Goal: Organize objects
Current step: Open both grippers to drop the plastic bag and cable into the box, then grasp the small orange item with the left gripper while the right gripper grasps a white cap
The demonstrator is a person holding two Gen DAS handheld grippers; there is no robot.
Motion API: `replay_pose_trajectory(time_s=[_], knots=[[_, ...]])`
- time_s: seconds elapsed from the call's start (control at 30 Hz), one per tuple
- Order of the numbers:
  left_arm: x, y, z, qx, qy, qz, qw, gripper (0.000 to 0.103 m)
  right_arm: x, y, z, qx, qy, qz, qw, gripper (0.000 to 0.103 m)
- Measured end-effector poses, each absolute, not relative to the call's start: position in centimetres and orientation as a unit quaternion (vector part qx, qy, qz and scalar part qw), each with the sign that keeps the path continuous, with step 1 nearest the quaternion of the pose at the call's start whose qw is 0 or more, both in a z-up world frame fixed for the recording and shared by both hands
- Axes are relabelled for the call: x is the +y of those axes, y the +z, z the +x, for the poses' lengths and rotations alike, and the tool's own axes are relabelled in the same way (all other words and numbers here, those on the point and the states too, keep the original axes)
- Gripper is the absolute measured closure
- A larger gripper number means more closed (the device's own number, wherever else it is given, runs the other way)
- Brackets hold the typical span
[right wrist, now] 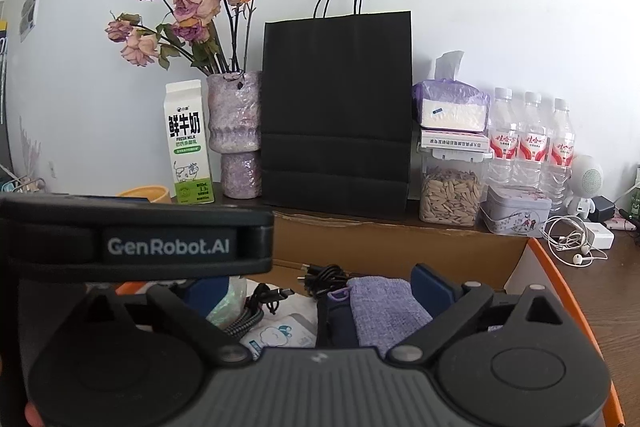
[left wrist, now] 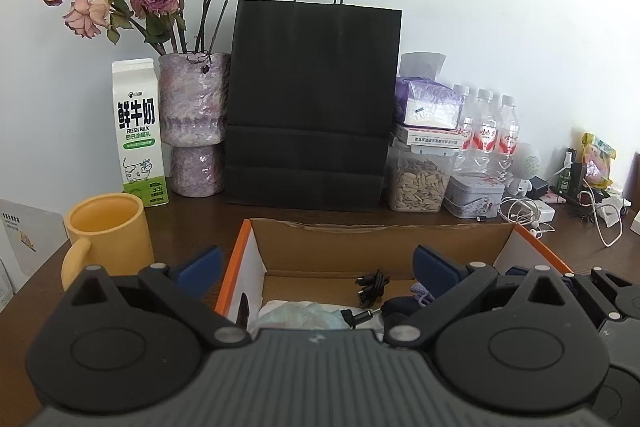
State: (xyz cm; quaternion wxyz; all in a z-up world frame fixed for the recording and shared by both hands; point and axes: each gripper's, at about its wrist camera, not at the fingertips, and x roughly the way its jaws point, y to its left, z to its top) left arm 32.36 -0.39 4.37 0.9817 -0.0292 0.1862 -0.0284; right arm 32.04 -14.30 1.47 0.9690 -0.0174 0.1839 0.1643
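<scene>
The dark wooden table (left wrist: 192, 211) carries an open cardboard box (left wrist: 376, 243), a yellow mug (left wrist: 108, 231), a milk carton (left wrist: 138, 131), a vase (left wrist: 196, 123) and a black paper bag (left wrist: 312, 103).

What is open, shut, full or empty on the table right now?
left gripper: fingers open, holding nothing
right gripper: fingers open, holding nothing
cardboard box: open, cables and cloth inside
yellow mug: upright, looks empty
milk carton: upright, top shut
black paper bag: standing upright
seed jar: lid on, nearly full
water bottles: upright, capped
</scene>
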Motion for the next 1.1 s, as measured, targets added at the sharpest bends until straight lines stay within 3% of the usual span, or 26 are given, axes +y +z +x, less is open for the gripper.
replay_pose_trajectory(time_s=[0.53,1.1], knots=[[1.7,4.4,25.1,0.103,-0.023,-0.055,0.993,0.000,-16.5,1.3,26.2,0.130,0.178,-0.068,0.973,0.004],[2.5,1.5,20.8,0.183,-0.025,-0.029,0.982,0.000,-18.2,-0.3,20.5,0.159,0.212,-0.078,0.961,0.004]])
